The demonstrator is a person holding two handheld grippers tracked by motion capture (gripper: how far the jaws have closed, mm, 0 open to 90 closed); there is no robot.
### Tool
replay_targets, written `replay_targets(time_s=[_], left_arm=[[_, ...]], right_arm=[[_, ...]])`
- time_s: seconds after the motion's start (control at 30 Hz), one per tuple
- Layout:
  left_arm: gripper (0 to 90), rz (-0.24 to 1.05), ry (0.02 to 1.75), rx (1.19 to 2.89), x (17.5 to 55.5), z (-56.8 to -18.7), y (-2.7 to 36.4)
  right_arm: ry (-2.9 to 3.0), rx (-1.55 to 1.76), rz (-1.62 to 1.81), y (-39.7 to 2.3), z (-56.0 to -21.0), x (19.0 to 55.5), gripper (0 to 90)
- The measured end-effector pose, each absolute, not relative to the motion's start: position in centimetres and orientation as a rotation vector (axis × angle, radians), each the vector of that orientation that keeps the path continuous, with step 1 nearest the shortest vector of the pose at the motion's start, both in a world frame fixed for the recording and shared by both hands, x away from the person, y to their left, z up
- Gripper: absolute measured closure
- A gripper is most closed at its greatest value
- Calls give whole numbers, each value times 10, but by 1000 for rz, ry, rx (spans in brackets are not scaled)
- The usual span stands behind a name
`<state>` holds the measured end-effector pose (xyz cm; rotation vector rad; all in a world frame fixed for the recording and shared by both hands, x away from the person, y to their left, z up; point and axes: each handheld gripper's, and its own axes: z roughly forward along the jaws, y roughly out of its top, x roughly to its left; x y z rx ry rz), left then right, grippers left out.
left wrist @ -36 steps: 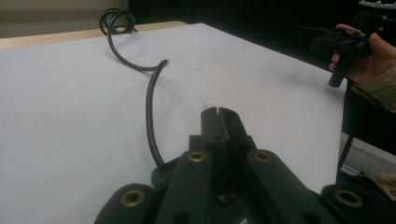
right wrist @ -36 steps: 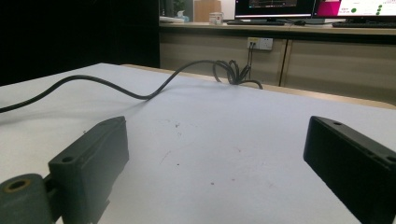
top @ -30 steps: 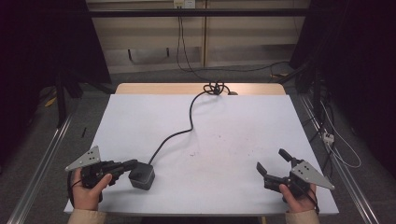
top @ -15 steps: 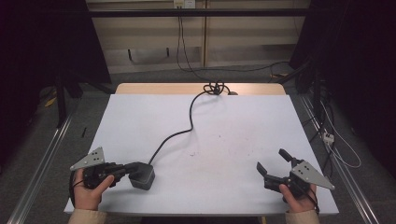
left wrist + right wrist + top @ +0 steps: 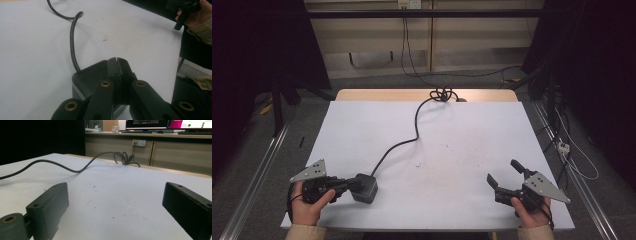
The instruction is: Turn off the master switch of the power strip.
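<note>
Two tools in play, so go view by view. From the high view, your left tool [image 5: 343,185] sits at the near-left corner of the desk [image 5: 472,130], right up against the black adapter [image 5: 365,188]; its cable [image 5: 404,142] snakes off to a knot at the far edge. Your right tool [image 5: 504,177] rests near the right corner, jaws wide, nothing in them.

Left gripper view: jaws pressed together with no gap, lying over the adapter's [image 5: 87,77] top. They're not around it, so I'd say you're nudging rather than gripping. If you want to lift it, open up first and straddle the body, not the cable [image 5: 72,42].

Right gripper view: both jaws spread over bare desk [image 5: 112,202], cable [image 5: 75,168] well off. I'd bring this one over to tame the slack.
</note>
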<state>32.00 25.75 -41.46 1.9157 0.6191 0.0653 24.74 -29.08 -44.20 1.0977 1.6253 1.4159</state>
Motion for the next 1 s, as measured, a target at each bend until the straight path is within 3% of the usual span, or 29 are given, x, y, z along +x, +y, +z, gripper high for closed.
replay_targets(time_s=[1.0], left_arm=[[900, 53, 630, 1941, 320, -416, 257]], right_arm=[[1636, 1092, 1408, -291, -442, 248, 63]])
